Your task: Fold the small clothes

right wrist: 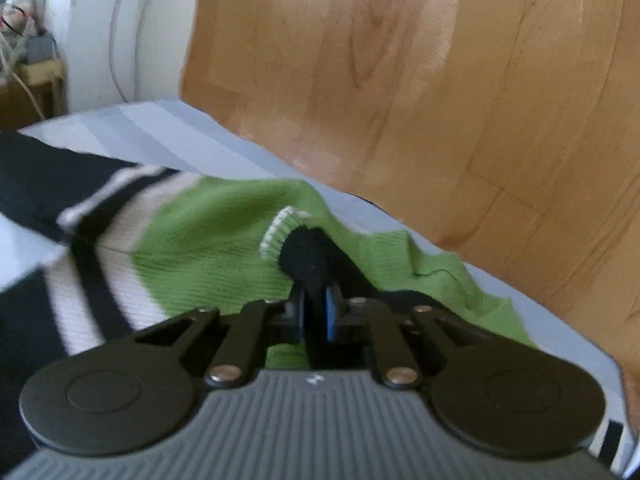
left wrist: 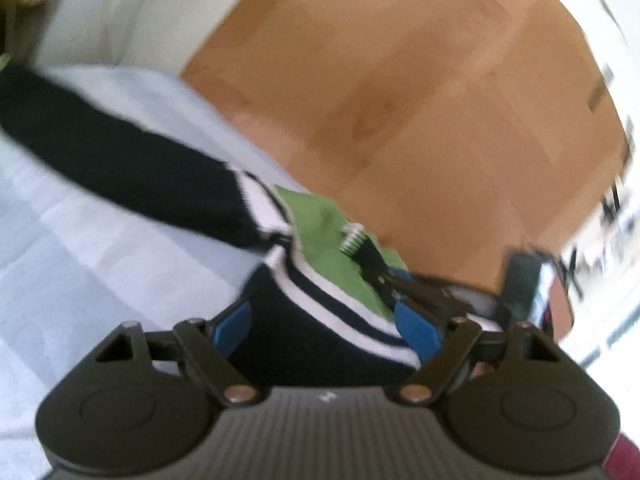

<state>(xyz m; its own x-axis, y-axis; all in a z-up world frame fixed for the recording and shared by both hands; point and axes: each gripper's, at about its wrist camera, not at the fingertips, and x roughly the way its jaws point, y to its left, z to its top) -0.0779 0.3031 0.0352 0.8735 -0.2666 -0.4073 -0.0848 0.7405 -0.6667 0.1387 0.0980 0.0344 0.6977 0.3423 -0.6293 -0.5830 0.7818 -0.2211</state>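
Near the bed's (right wrist: 224, 128) edge, our right tongs (right wrist: 316, 312) pinched the sweater's (right wrist: 200, 240) dark cuff (right wrist: 306, 256); our left tongs (left wrist: 326, 320) gaped wide over its dark body, gripping nothing.

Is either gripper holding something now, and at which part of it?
The right gripper is shut on the sweater's dark cuff, the white-edged sleeve end. The left gripper is open, holding nothing.

Wooden floor (right wrist: 400, 80), white wall (right wrist: 100, 20)
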